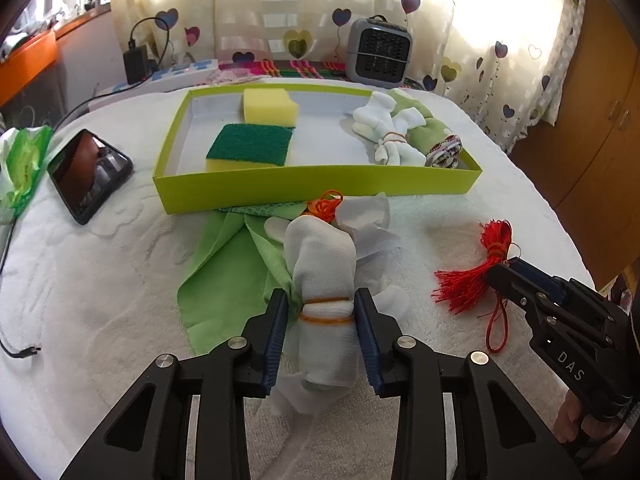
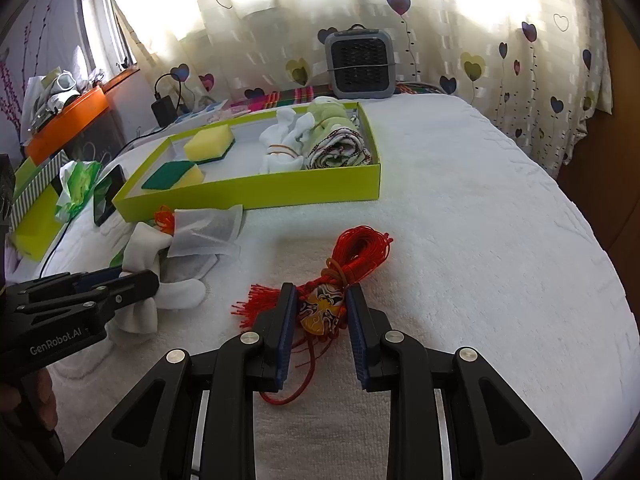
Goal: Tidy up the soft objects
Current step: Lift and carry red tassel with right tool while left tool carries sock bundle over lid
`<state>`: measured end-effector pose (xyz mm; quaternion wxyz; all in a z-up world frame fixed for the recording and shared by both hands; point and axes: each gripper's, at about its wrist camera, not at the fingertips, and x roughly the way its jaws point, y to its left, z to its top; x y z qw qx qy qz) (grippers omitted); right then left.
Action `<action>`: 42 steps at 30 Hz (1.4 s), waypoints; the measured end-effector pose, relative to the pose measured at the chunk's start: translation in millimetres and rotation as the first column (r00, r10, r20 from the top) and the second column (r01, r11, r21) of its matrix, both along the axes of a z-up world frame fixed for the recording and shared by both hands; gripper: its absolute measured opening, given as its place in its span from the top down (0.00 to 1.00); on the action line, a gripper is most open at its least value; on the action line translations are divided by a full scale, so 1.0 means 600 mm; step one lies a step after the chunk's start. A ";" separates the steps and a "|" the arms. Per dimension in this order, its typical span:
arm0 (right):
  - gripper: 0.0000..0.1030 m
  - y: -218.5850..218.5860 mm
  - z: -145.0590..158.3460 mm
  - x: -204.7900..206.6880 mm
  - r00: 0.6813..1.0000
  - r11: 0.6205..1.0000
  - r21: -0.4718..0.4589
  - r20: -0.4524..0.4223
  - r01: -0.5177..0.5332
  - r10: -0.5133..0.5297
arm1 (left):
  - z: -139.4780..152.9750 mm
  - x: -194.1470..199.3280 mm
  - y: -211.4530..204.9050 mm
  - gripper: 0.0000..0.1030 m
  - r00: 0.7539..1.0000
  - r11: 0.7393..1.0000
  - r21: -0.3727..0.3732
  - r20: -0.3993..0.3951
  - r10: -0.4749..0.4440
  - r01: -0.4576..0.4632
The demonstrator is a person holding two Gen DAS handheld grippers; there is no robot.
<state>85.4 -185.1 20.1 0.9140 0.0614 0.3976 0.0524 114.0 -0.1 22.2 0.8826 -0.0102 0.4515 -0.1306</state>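
A rolled white sock bundle (image 1: 324, 264), tied with orange rubber bands, lies on a green cloth (image 1: 224, 272) on the white towel. My left gripper (image 1: 322, 300) is shut on it at the bands, both pads against its sides. In the right wrist view the left gripper (image 2: 154, 278) shows at the left. My right gripper (image 2: 321, 294) is shut on a red cord bundle (image 2: 360, 248) at its painted mask pendant (image 2: 322, 308). The lime green box (image 1: 320, 188) behind holds two sponges (image 1: 250, 148), a tied white sock bundle (image 1: 384, 128) and rolled cloths.
White sachets (image 1: 366, 216) and an orange thread bundle (image 1: 326, 206) lie against the box's front wall. A phone (image 1: 90, 174) and a green wipes packet (image 1: 24, 160) sit at the left, with a cable (image 1: 20, 350). A grey fan heater (image 1: 378, 54) stands behind the box.
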 end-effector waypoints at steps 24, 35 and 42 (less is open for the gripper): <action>0.74 -0.004 0.004 -0.026 1.000 1.000 0.007 0.014 -0.006 0.006 | 0.008 -0.060 0.027 0.72 1.000 1.000 -0.024 0.012 0.008 -0.008; 0.74 -0.006 0.011 -0.039 0.999 1.000 0.010 0.032 -0.008 0.008 | 0.028 -0.100 0.036 0.72 0.999 0.999 -0.032 0.049 0.002 -0.001; 0.75 -0.004 0.023 -0.050 0.998 1.000 0.010 0.058 -0.018 0.018 | 0.059 -0.121 0.039 0.72 0.994 0.999 -0.050 0.106 -0.002 0.007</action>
